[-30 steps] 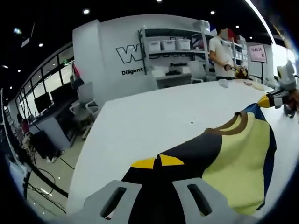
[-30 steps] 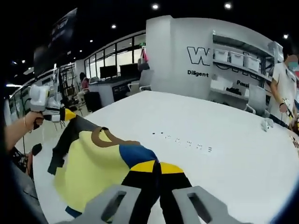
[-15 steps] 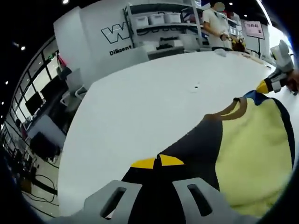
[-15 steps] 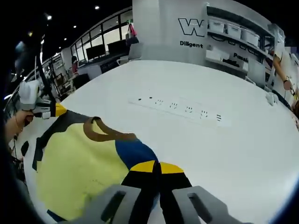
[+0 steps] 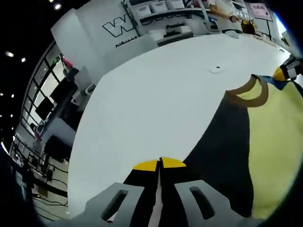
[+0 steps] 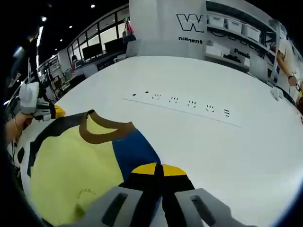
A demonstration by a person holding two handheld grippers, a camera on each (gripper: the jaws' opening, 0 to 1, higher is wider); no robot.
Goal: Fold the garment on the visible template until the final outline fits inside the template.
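Your left gripper has its yellow-tipped jaws pinched together on the black shoulder fabric of the yellow, black and blue short-sleeved garment, which lies spread across the wide white desk and runs off to the right of the left gripper view. The brown ribbed collar sits near the far edge of the cloth there, and beyond it you can see your other gripper's yellow tips at the garment's far corner. In the right gripper view, your right gripper is likewise clamped on the garment, its jaws closed over the black cloth just beside the blue shoulder panel. The yellow front lies flat on the desk to the left, with the brown collar open at the top. A row of small dark printed marks on a thin line crosses the desk well beyond the garment. At the left edge your hand holds the left gripper at the far corner.
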